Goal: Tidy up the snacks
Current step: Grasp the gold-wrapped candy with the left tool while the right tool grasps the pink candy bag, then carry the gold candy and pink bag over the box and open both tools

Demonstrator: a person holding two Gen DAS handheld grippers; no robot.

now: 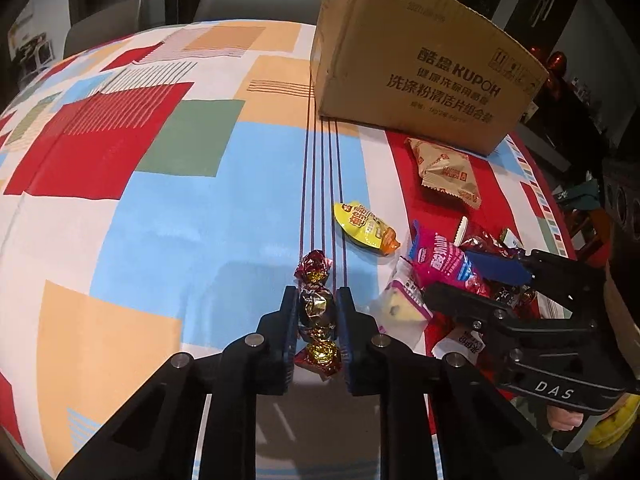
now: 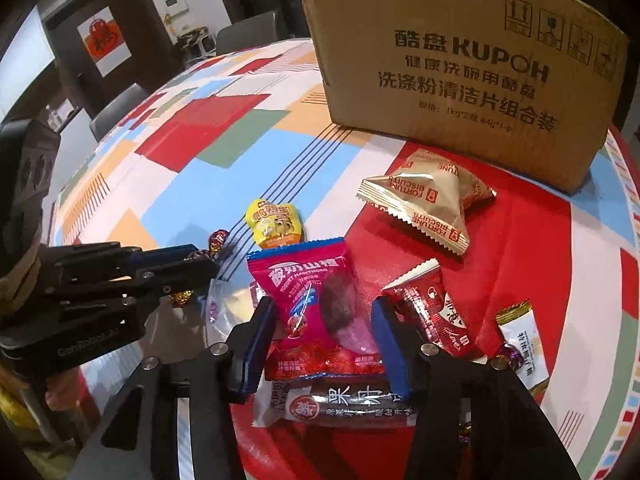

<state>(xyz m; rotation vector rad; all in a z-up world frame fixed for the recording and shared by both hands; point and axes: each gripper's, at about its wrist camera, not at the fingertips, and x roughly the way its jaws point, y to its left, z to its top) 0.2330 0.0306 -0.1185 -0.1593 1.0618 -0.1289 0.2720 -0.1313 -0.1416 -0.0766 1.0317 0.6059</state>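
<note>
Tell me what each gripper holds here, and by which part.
Left gripper: shut on the foil-wrapped candy, across its middle. Right gripper: jaws straddle the pink hawthorn packet; a firm grip cannot be told.

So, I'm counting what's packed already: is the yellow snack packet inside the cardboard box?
No, the yellow snack packet lies on the tablecloth in front of the cardboard box.

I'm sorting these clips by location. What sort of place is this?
Probably a home dining room: a round table under a colourful patchwork-print tablecloth, grey upholstered chairs around it, and a red paper decoration on the door behind.
</note>
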